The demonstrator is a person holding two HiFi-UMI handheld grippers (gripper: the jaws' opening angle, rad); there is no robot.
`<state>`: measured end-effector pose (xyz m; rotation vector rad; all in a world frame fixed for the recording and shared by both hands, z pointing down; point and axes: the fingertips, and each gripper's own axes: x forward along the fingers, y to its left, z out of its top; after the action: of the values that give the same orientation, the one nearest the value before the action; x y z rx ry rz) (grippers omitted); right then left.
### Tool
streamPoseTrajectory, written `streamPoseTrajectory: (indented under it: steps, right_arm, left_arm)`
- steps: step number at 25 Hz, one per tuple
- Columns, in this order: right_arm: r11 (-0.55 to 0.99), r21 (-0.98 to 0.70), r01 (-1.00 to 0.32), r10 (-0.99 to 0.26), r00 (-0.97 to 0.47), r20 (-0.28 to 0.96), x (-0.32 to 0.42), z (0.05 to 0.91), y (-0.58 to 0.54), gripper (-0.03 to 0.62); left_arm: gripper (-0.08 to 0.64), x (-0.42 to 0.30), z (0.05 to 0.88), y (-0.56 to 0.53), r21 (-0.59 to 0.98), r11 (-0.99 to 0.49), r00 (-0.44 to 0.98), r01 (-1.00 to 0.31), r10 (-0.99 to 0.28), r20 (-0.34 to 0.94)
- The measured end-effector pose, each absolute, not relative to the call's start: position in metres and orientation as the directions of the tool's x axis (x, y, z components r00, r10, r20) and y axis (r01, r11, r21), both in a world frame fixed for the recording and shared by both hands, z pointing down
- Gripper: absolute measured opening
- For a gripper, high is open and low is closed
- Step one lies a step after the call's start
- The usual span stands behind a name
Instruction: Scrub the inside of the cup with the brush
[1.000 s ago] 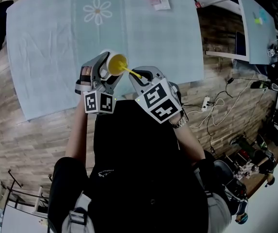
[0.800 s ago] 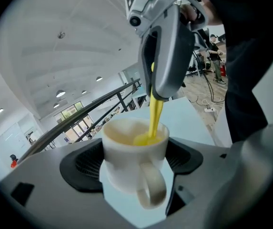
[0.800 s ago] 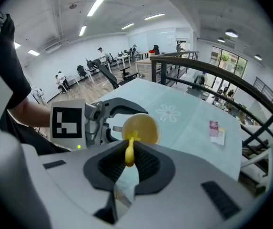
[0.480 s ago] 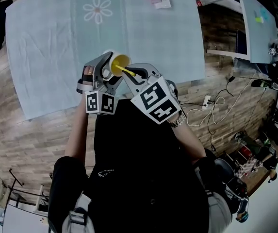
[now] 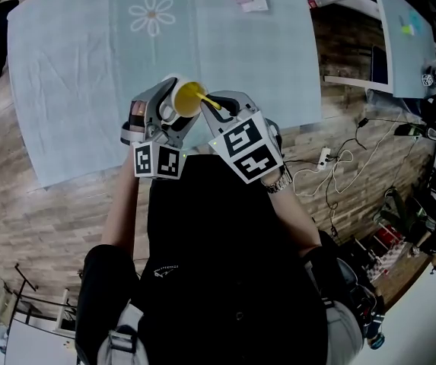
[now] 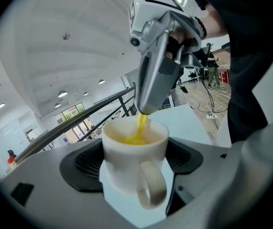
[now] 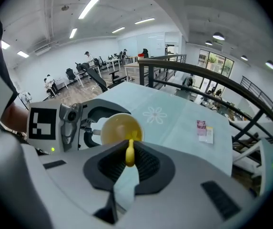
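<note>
Cup [image 6: 135,151] – a white mug with a yellow inside – is held in the air over the near edge of a table [image 5: 65,90] covered in a pale blue cloth. It does not rest on the table. The left gripper [image 5: 173,106] has it: in the left gripper view both jaws press against the mug's sides, with the handle facing the camera. The mug is tipped so that its mouth faces the right gripper [image 6: 146,106].

The right gripper's jaws are closed on the thin yellow handle of the brush [image 7: 130,154]. The handle runs forward from the jaws and goes down into the mouth of the mug. The brush head is inside, low against the yellow wall; its bristles cannot be told apart from the lining.

Judging from this, both pick-ups are done and the brush is already inserted, so the scrubbing itself seems to be under way. How much of the inside has been covered cannot be told – no dirt, foam or water shows. What likely remains is working round the wall and bottom, then drawing the brush out.
</note>
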<state>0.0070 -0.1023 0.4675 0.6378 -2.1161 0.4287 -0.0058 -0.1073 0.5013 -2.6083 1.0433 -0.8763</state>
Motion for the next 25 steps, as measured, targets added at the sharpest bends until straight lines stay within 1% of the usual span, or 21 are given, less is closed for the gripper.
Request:
streamPoseTrajectory:
  steps: [7,11,18,22,25]
  right_arm:
    - [0.840,-0.114,-0.530,-0.210,-0.512,0.833,0.002,0.472,-0.086,0.038]
    - [0.864,-0.114,-0.490,-0.194,-0.533,0.823,-0.009,0.464,-0.080,0.038]
    - [0.871,-0.085,-0.484,-0.233,-0.559,0.796,-0.011,0.448,-0.090,0.038]
    - [0.851,-0.098,-0.515,-0.250,-0.563,0.788,-0.006,0.449,-0.097,0.038]
    - [0.839,-0.072,-0.540,-0.279,-0.540,0.794,0.002,0.451,-0.101,0.038]
  left_arm:
    - [0.391,-0.011,0.502,-0.112,-0.379,-0.715,0.550,-0.588,-0.697,0.460]
    - [0.392,-0.007,0.502,-0.112,-0.382,-0.720,0.557,-0.579,-0.692,0.459]
    - [0.392,0.005,0.501,-0.104,-0.391,-0.733,0.574,-0.557,-0.680,0.456]
    - [0.393,0.007,0.500,-0.104,-0.390,-0.735,0.578,-0.555,-0.678,0.454]
    - [0.393,0.007,0.498,-0.103,-0.391,-0.732,0.576,-0.558,-0.680,0.452]
